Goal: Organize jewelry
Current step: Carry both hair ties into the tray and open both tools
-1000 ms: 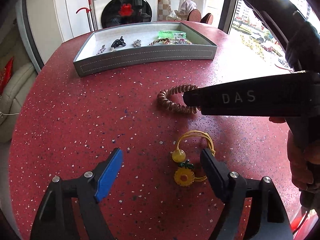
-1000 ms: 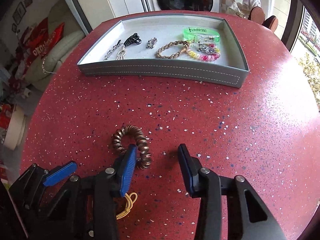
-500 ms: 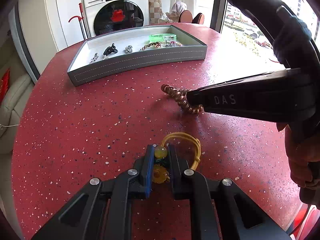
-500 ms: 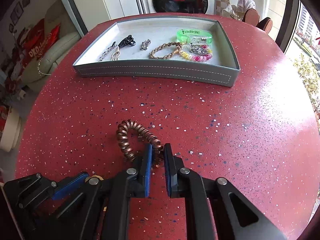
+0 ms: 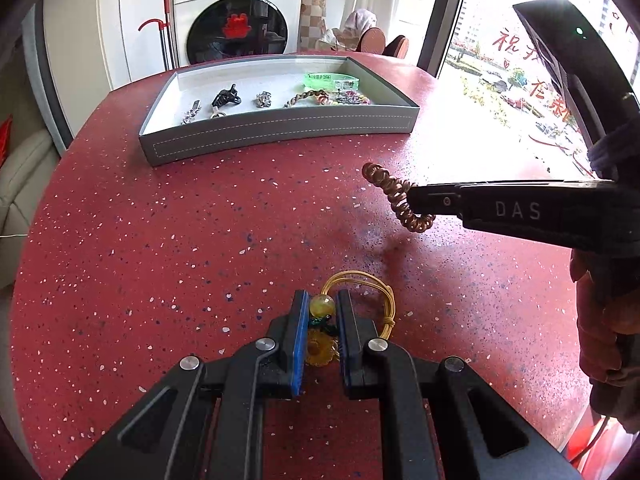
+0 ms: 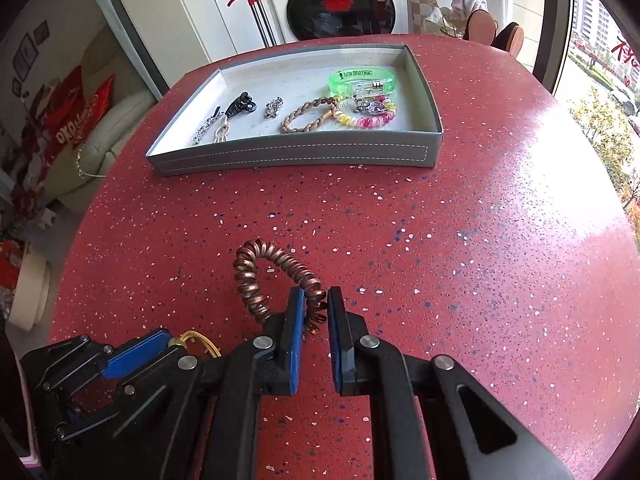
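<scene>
My left gripper (image 5: pixel 322 307) is shut on a yellow cord bracelet with an amber bead and a sunflower charm (image 5: pixel 322 306); its cord loop (image 5: pixel 376 286) still lies on the red speckled table (image 5: pixel 160 248). My right gripper (image 6: pixel 313 305) is shut on a copper spiral hair tie (image 6: pixel 256 276), which hangs lifted off the table; in the left wrist view the same hair tie (image 5: pixel 394 196) is clamped at the tip of that gripper (image 5: pixel 416 200). In the right wrist view the left gripper (image 6: pixel 168 340) sits low at the left, with the yellow cord (image 6: pixel 204 344) peeking out.
A grey tray (image 6: pixel 288 154) stands at the far side of the table and holds several pieces: a green band (image 6: pixel 360 78), a braided bracelet (image 6: pixel 308 114), a pink-yellow spiral tie (image 6: pixel 372 118), a black clip (image 6: pixel 242 106). A washing machine (image 5: pixel 236 12) stands beyond. A person's hand (image 5: pixel 604 320) grips the right tool.
Both grippers closed: the left on the yellow bracelet's bead, the right on the copper hair tie. The right gripper then lifted the hair tie off the table.
</scene>
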